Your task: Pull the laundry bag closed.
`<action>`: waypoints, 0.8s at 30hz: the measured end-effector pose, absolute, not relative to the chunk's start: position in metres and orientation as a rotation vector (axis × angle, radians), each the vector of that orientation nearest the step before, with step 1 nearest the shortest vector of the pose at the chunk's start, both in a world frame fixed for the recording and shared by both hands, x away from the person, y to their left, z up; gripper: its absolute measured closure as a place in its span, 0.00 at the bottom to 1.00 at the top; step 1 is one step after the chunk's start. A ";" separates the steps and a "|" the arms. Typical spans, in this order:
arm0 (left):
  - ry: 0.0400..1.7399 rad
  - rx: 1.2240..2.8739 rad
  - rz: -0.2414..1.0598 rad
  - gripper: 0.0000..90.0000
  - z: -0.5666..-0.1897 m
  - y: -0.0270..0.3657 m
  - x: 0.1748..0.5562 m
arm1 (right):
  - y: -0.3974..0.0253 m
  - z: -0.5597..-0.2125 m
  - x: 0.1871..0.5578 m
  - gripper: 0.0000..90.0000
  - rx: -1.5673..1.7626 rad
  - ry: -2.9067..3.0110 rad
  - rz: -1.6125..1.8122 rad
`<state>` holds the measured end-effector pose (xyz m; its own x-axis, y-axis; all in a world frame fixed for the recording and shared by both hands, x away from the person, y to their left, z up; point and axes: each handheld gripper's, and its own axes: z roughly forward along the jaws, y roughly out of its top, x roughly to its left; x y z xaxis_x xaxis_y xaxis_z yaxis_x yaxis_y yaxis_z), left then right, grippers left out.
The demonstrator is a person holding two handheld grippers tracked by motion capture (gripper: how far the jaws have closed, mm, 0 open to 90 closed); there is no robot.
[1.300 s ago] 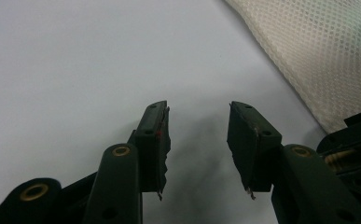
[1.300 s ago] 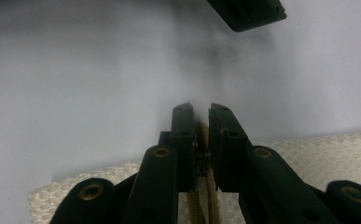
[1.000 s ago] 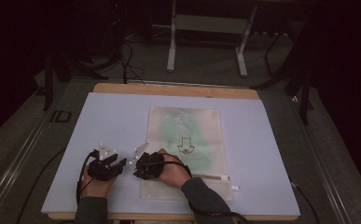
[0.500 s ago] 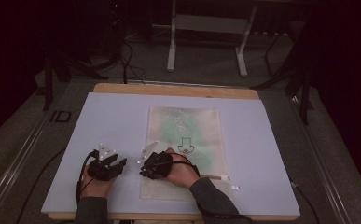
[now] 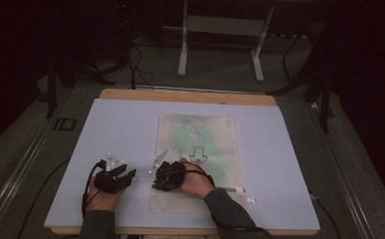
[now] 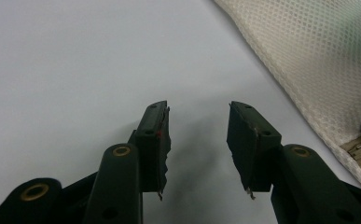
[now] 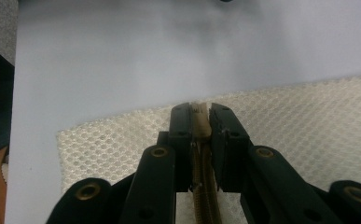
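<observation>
A dim lab: covered test table [image 5: 130,124], metal stand legs [image 5: 220,45], floor cables [image 5: 135,64].

A flat cream mesh bag [image 5: 198,164] lies on the table, its beige zipper [image 7: 200,122] pinched

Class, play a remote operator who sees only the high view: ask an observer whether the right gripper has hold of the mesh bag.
Observer: Yes. The right gripper has its jaws shut on the zipper of the mesh bag.
Operator: Are the left jaws open?
Observer: The left gripper is open, with nothing between its jaws.
Operator: Is it touching the bag?
Observer: No. It is over bare table, with the bag's edge off to one side.
</observation>
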<state>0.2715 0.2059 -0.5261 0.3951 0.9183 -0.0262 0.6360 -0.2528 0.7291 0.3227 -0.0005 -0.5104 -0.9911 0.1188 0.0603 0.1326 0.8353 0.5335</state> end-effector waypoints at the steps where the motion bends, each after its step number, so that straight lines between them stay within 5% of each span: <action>1: 1.322 1.992 0.542 0.64 -0.526 0.206 0.271 | 0.000 -0.511 0.323 0.89 -0.208 -2.986 -0.864; 13: 1.282 1.974 0.477 0.73 -0.524 0.199 0.271 | -0.002 -0.516 0.317 0.91 -0.187 -3.003 -0.876; 24: 1.206 2.026 0.445 0.96 -0.524 0.187 0.272 | -0.003 -0.518 0.311 0.91 -0.185 -3.039 -0.916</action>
